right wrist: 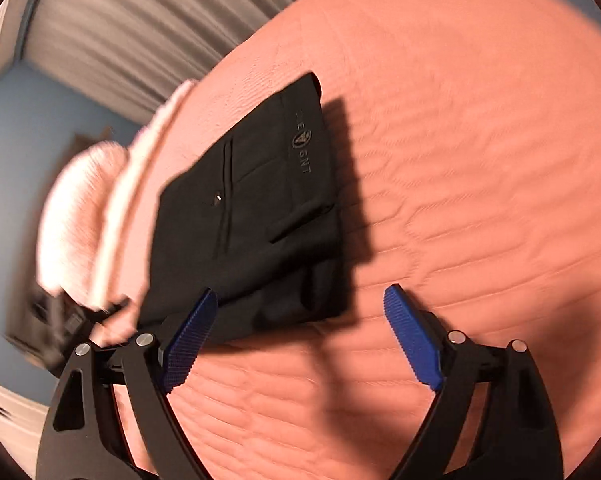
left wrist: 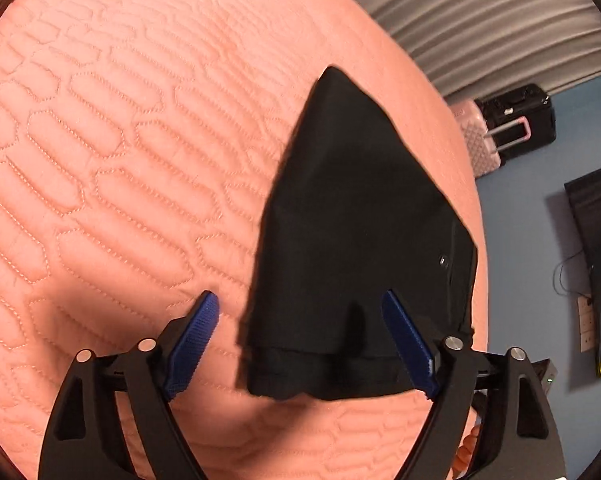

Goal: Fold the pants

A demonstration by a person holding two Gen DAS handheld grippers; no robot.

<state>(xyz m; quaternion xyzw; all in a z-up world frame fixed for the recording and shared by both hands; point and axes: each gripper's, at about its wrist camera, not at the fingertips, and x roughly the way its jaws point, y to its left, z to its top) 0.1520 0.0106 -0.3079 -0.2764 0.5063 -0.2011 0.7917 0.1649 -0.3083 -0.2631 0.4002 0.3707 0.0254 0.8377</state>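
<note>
Motion-blurred pillow (right wrist: 80, 216) (lettering on pants (right wrist: 256, 200) partly illegible)

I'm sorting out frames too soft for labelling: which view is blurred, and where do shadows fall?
Left wrist view: sharp, quilt stitching crisp, fisheye bending the bed. Right wrist view: motion-smeared, worst at left edge; the folded pants cast a hard shadow to their right onto the bedspread.
</note>
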